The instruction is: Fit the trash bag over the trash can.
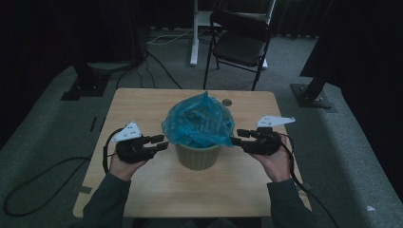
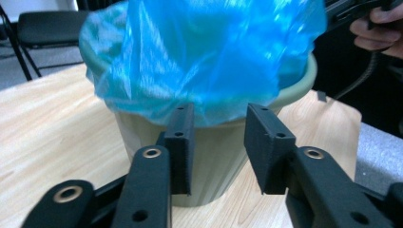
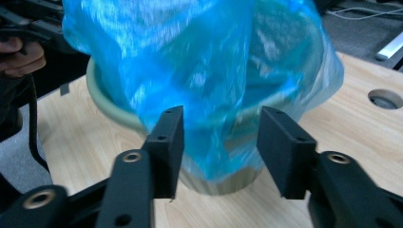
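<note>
Lining a ribbed pale-green plastic bin (image 1: 197, 156), a crinkled translucent blue bag (image 1: 199, 119) is flanked by the left gripper (image 1: 161, 142) and right gripper (image 1: 238, 136), both spread, nothing grasped.

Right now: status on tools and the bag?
Left tool open, beside bin. Right tool open at blue bag edge. Bag draped over bin rim, not gripped. Nothing in the way.

The round green plastic bin (image 1: 198, 156) stands mid-table on the light wooden table (image 1: 142, 102), a crinkled blue plastic bag (image 1: 199, 121) inside it (overhanging the rim); a black folding chair (image 1: 240, 40) stands behind.
</note>
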Demonstrator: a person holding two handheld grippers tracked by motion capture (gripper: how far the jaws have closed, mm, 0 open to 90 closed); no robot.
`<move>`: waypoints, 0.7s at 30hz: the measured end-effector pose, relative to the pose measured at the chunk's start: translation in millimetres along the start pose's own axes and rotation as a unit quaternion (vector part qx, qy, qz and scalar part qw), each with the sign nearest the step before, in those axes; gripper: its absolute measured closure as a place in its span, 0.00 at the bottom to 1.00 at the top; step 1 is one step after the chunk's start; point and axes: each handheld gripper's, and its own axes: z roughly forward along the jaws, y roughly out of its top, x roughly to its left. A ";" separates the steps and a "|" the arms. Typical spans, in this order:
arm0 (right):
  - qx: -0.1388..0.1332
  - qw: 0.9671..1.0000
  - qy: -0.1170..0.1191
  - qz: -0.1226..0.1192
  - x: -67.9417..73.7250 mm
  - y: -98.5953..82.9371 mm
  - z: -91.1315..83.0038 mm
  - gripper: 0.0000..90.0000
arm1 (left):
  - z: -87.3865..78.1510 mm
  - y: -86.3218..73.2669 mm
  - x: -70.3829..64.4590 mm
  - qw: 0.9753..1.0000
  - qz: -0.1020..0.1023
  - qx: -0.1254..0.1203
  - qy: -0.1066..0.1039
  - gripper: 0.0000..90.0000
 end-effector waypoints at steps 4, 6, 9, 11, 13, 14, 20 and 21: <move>0.000 1.000 0.008 0.005 0.0 7.4 3.6 0.50 | -1.7 5.9 0.8 1.000 0.000 -0.004 -0.006 0.63; 0.007 1.000 0.007 0.007 -0.8 13.7 9.7 0.47 | -1.0 12.8 2.0 1.000 0.002 -0.010 -0.012 0.61; 0.010 1.000 0.010 0.007 -2.5 19.2 15.5 0.46 | 1.5 20.5 2.3 1.000 0.005 -0.013 -0.026 0.57; 0.014 1.000 0.018 0.009 -3.9 22.8 20.0 0.45 | 4.5 25.2 3.8 0.999 0.004 -0.016 -0.035 0.55; 0.018 1.000 0.023 0.009 -5.1 26.0 25.0 0.43 | 9.0 28.4 7.3 0.999 -0.002 -0.017 -0.039 0.55; 0.021 0.999 0.027 0.010 -5.7 27.4 27.5 0.43 | 11.8 29.2 9.1 0.999 -0.006 -0.016 -0.041 0.55; 0.048 0.998 0.041 0.004 -5.4 27.5 38.6 0.58 | 23.2 27.7 4.4 0.999 -0.002 -0.001 -0.049 0.76; 0.051 0.998 0.048 0.000 -4.2 27.1 38.8 0.64 | 24.0 27.2 2.6 0.999 0.002 0.002 -0.048 0.80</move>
